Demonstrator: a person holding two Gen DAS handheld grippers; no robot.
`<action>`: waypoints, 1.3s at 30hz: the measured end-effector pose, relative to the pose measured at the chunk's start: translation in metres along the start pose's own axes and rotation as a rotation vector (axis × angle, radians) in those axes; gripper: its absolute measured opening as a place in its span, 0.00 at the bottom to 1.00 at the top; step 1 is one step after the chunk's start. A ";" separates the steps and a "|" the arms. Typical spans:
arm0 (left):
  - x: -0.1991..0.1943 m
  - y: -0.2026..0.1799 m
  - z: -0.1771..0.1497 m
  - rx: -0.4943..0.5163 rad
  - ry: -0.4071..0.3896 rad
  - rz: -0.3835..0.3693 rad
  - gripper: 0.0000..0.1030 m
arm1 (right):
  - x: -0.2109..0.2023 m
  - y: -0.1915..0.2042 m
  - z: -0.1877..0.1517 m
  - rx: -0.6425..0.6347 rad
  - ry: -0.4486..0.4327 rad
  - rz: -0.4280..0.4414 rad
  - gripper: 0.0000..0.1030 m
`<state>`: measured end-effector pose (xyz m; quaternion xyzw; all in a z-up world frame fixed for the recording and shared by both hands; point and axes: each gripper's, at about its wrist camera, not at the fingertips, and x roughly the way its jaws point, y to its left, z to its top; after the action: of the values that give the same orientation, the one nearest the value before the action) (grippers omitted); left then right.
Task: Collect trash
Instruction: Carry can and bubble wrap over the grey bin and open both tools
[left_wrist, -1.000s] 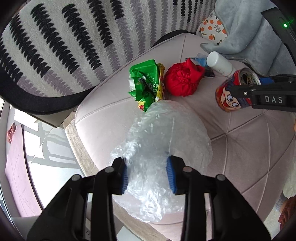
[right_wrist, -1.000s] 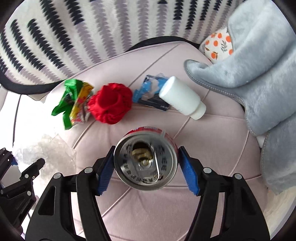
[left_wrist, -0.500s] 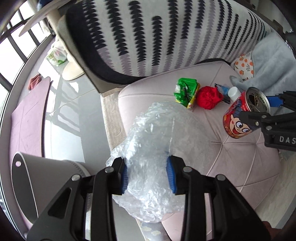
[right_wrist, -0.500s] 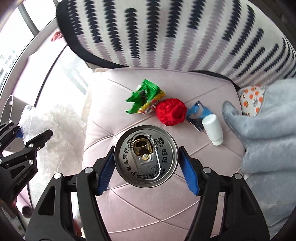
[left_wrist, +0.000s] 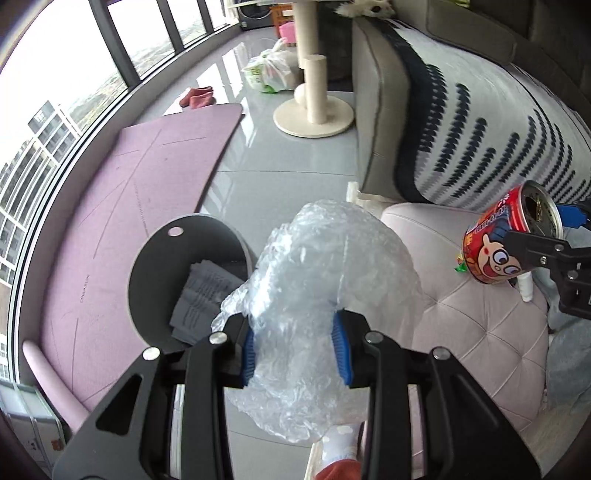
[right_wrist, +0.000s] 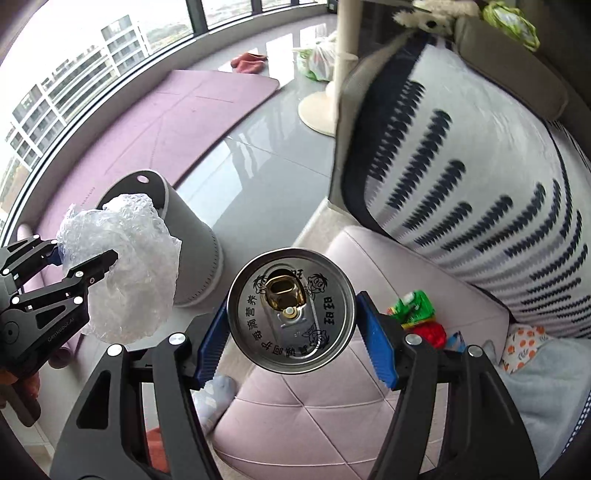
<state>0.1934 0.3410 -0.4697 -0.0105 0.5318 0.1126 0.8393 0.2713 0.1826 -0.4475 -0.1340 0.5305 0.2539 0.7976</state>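
While the grey bin (left_wrist: 192, 258) holds printed paper (left_wrist: 207, 295), left gripper (left_wrist: 297, 356) pinching crumpled plastic wrap (left_wrist: 325, 280) above its rim, right gripper (right_wrist: 291, 334) clamping opened can (right_wrist: 291, 310) over pink ottoman (right_wrist: 332, 417)

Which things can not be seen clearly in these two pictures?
- Inside of the grey bin: left wrist view, partly hidden by the plastic wrap; only papers show.
- White bottle: left wrist view, mostly behind the red can.
- Blue packet: right wrist view, mostly hidden by the right hand-held gripper.
- Can contents: the opening is dark.
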 end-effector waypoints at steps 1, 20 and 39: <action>-0.006 0.013 0.002 -0.023 -0.004 0.014 0.33 | -0.003 0.012 0.009 -0.019 -0.010 0.013 0.62; -0.016 0.199 -0.008 -0.332 -0.028 0.213 0.33 | 0.019 0.213 0.127 -0.354 -0.082 0.248 0.62; -0.011 0.209 -0.012 -0.357 -0.050 0.173 0.64 | 0.028 0.244 0.138 -0.393 -0.081 0.270 0.62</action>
<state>0.1362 0.5411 -0.4443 -0.1105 0.4813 0.2770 0.8243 0.2541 0.4602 -0.4042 -0.2042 0.4515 0.4616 0.7358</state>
